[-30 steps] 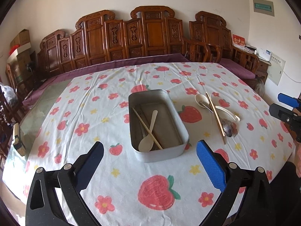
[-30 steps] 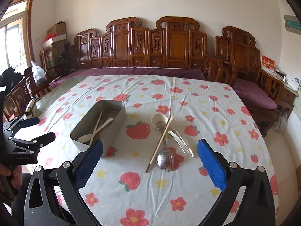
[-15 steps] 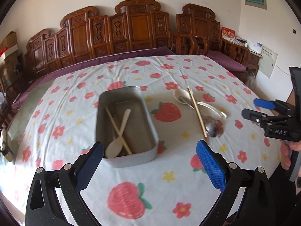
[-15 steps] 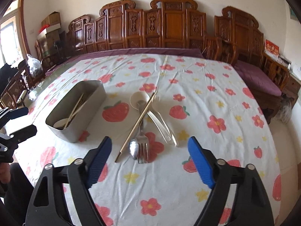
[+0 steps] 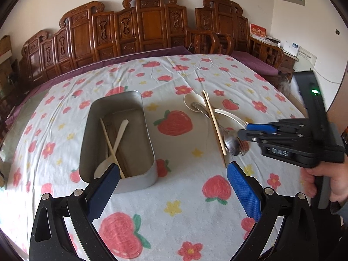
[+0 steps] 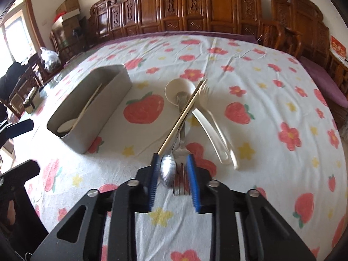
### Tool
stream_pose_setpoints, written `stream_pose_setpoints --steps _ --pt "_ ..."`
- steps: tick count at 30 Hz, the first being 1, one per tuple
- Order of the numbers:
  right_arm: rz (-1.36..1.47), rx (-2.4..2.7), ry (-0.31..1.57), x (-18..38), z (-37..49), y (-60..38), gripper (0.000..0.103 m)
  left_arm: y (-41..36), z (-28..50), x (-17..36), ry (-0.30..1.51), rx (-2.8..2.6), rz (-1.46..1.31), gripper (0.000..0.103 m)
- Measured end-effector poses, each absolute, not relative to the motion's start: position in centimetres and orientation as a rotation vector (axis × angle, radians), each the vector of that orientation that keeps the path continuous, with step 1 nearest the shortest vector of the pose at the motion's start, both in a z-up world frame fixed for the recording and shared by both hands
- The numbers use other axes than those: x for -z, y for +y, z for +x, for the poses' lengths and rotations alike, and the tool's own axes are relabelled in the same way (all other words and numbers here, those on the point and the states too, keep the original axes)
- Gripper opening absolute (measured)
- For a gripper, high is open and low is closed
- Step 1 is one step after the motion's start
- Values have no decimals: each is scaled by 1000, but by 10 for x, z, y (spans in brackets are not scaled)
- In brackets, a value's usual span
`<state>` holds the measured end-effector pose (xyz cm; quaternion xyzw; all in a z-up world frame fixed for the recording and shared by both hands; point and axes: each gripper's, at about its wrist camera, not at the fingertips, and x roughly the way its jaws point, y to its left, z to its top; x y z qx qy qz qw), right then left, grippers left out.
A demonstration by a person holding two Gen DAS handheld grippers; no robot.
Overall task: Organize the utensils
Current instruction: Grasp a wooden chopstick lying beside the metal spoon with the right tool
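Observation:
A grey metal tin [image 5: 139,100] [image 6: 113,91] on the tablecloth holds a cream spoon [image 5: 117,139] and a chopstick [image 5: 111,145]. To its right lies a pile: a metal spoon [image 6: 168,169] [image 5: 231,143], a metal fork [image 6: 179,180], a chopstick [image 6: 182,117] [image 5: 214,124], a cream spoon [image 6: 177,90] and a cream fork [image 6: 208,121]. My right gripper [image 6: 173,163] [image 5: 242,130] is down at the pile, its jaws narrowed around the metal spoon's bowl and the fork's tines; contact is unclear. My left gripper [image 5: 173,174] is open and empty, near the tin's front end.
The strawberry-print tablecloth [image 5: 174,195] covers a large table. Carved wooden chairs [image 5: 152,26] line its far side. Boxes [image 6: 67,10] and bags stand at the left of the room. The table's edge drops off at the right [image 6: 339,117].
My right gripper has dropped to the pile and narrowed its jaws around the metal spoon and fork. My left gripper has stayed open and shifted slightly relative to the tin.

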<state>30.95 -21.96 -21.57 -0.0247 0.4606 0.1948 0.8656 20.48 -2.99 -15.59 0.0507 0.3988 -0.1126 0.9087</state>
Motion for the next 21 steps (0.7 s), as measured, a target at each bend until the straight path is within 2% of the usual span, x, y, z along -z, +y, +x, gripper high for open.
stream_pose_setpoints --steps 8,10,13,17,21 --pt "-39 -437 997 226 336 -206 23 -30 205 166 835 245 108 95" --pt "-38 -440 1002 228 341 -201 18 -30 205 169 841 247 104 95" --pt "-47 -436 1024 232 346 -193 17 -28 205 171 844 249 101 95" --pt "-83 -390 1064 239 351 -186 10 -26 204 173 845 251 98 95" --pt "-61 -354 1087 241 358 -185 11 -23 203 175 847 253 92 95"
